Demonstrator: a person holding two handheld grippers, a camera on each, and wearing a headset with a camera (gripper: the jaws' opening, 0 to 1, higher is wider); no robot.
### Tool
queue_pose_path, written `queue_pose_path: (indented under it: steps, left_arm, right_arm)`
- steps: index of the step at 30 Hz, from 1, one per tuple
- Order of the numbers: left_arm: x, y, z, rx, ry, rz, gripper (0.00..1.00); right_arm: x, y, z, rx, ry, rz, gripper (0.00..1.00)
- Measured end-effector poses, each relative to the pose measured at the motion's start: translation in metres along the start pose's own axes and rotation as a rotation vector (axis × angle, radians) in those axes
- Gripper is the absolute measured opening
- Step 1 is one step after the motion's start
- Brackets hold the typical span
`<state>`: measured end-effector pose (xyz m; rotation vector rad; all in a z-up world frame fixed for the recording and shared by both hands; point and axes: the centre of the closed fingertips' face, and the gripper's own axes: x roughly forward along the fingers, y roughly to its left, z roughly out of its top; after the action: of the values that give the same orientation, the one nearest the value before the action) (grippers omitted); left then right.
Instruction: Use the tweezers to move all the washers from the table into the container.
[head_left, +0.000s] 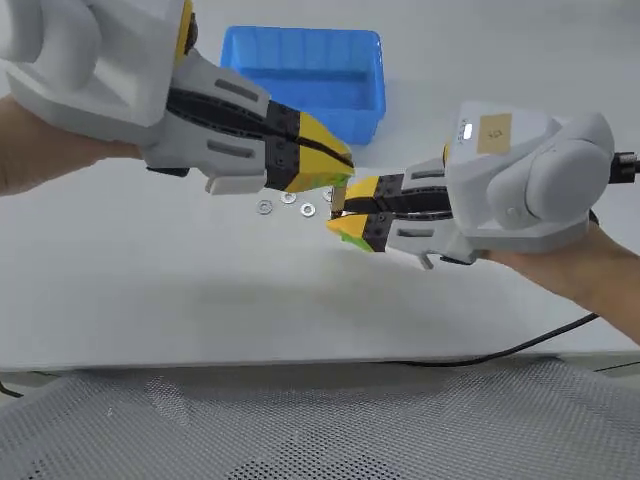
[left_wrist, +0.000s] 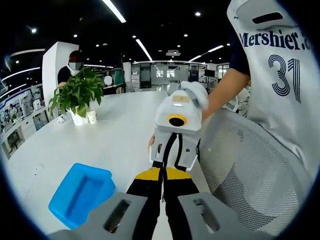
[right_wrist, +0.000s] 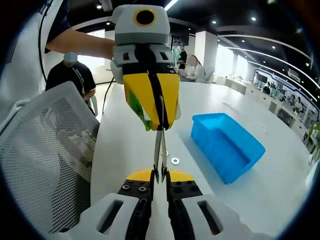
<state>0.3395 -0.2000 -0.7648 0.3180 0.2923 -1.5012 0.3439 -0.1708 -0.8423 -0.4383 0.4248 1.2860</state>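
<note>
A pair of thin metal tweezers spans the gap between the two grippers, which face each other above the white table. My left gripper is shut on one end, its yellow jaws closed on it. My right gripper is shut on the other end, and in the head view it points left. Several small washers lie on the table just below and behind the jaws; one washer lies near the tweezers. The blue container stands open beyond them.
A black cable runs along the table's near edge under my right hand. A grey mesh chair back sits in front of the table. A potted plant stands far across it. People sit in the background.
</note>
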Motion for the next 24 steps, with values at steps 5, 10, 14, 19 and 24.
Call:
queue_pose_path:
  steps: [5, 10, 14, 19, 24]
  left_arm:
    - [0.004, 0.004, 0.0, 0.013, -0.002, 0.005, 0.03]
    - [0.005, 0.009, -0.004, 0.022, 0.003, 0.003, 0.03]
    - [0.006, 0.013, -0.002, 0.027, -0.008, 0.006, 0.03]
    - [0.01, 0.015, -0.003, 0.02, -0.017, 0.0, 0.03]
    - [0.012, 0.015, -0.004, 0.016, -0.011, -0.006, 0.03]
  right_arm:
    - [0.001, -0.007, -0.003, -0.022, 0.01, -0.026, 0.11]
    - [0.005, -0.012, -0.005, -0.032, 0.02, -0.031, 0.11]
    - [0.005, -0.016, -0.005, -0.021, 0.017, -0.036, 0.11]
    - [0.004, -0.019, -0.009, -0.013, 0.024, -0.039, 0.11]
    - [0.005, -0.02, -0.012, 0.0, 0.025, -0.037, 0.12]
